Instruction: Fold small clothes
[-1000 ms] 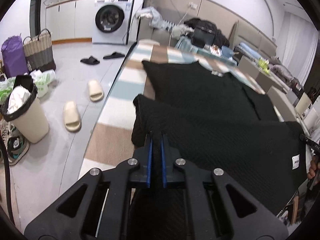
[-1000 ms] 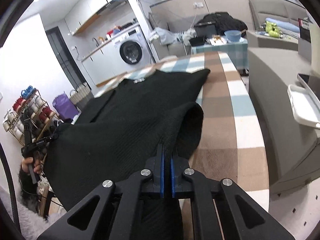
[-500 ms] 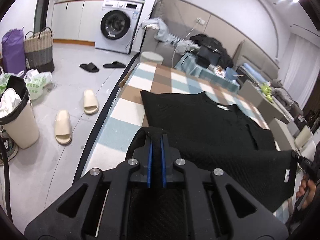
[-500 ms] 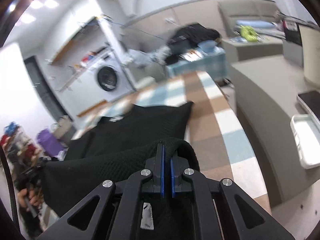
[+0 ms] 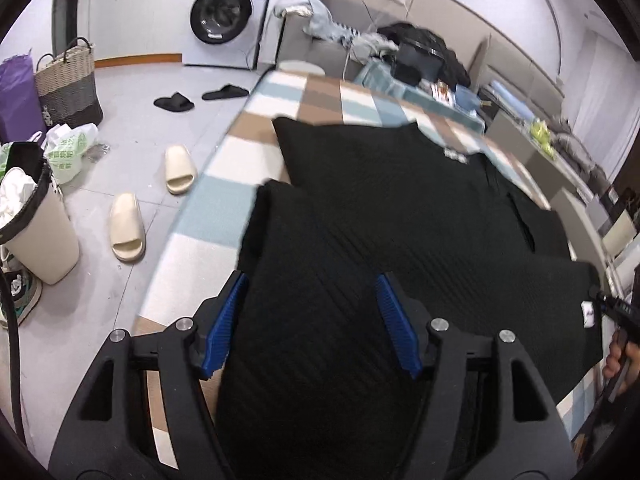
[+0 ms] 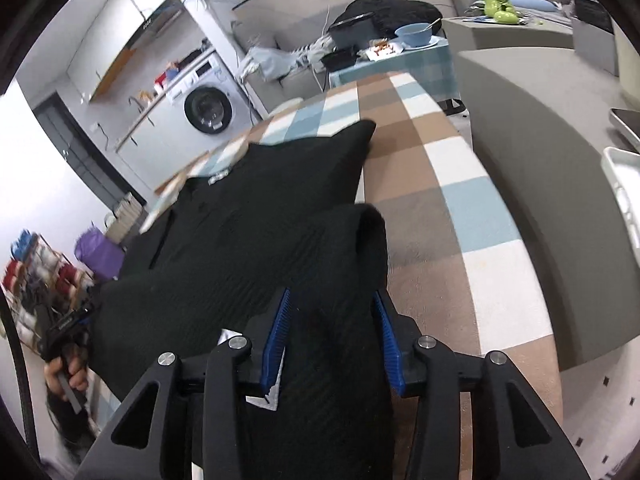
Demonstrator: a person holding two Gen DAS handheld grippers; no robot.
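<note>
A black knit garment (image 5: 400, 216) is spread over a checked table cover (image 5: 224, 200), with its near part folded back onto the rest. The left gripper (image 5: 312, 320) is seen released: its jaws have just been opening, and the blue pads (image 5: 224, 320) stand well apart, with the folded cloth lying between them but not pressed. The rounded fold edge is found just ahead of and left of this gripper, close to the table's left border; beyond that border, open floor with two cream slippers (image 5: 128, 232) and a lined bin (image 5: 36, 232) is seen.

The right gripper (image 6: 332, 336) is likewise let go. Its jaws have just been opening, and the cloth runs between the blue pads (image 6: 278, 336), which stand off from it on both sides. A white label is seen beside the left pad. The fold's rounded corner lies directly ahead of this gripper, and a broad strip of bare checked cover (image 6: 460, 216) is left to its right, bounded by a grey sofa (image 6: 540, 152). Far ahead of both grippers, the garment's far edge stops short of the table's end. In each view the person's other hand (image 6: 66, 372) is glimpsed at the frame's edge, on a gripper handle.
</note>
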